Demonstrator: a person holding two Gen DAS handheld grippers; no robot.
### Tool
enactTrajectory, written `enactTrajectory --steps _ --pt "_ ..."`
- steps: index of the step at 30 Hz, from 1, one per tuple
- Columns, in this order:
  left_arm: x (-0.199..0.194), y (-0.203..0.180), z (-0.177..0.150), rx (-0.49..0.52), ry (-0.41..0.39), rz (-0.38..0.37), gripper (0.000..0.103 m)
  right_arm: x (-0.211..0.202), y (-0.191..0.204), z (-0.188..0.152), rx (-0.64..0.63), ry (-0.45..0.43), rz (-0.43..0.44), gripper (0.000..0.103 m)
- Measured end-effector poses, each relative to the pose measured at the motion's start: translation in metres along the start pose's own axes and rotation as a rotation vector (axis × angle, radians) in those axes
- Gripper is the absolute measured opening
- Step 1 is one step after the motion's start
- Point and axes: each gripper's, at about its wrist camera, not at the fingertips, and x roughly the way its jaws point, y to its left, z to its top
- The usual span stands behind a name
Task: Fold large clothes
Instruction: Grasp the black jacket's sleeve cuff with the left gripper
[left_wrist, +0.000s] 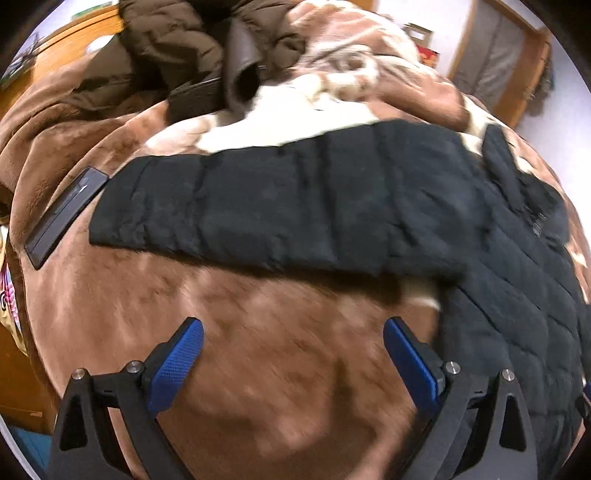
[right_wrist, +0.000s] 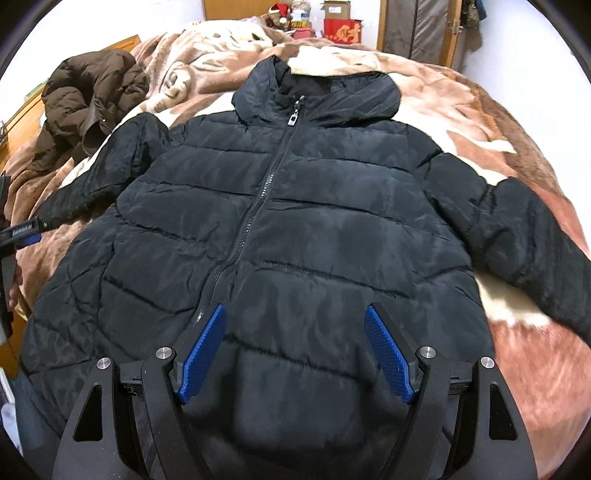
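With the black puffer jacket (right_wrist: 295, 221) spread zipped on the bed's blanket (right_wrist: 517, 369), folding hasn't begun; both hand-held grippers, left (left_wrist: 293, 360) and right (right_wrist: 295, 350), gape empty, and a sleeve (left_wrist: 258, 206) likely needs gripping next.

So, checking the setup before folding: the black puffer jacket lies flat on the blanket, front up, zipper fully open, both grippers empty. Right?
Not quite: the black puffer jacket has its zipper closed up to the collar, as the right wrist view shows. It does lie front up on the blanket, and both grippers are open and empty.
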Motion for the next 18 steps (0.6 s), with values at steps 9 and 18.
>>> enactTrajectory --steps 9,18 --pt "0.045 0.061 0.027 -0.231 0.000 0.015 0.094 0.031 -0.018 0.010 0.027 0.051 -0.012 0.077" --pt "0.071 0.066 0.048 -0.243 -0.063 0.032 0.065 0.047 -0.037 0.007 0.059 0.074 -0.046 0.077"
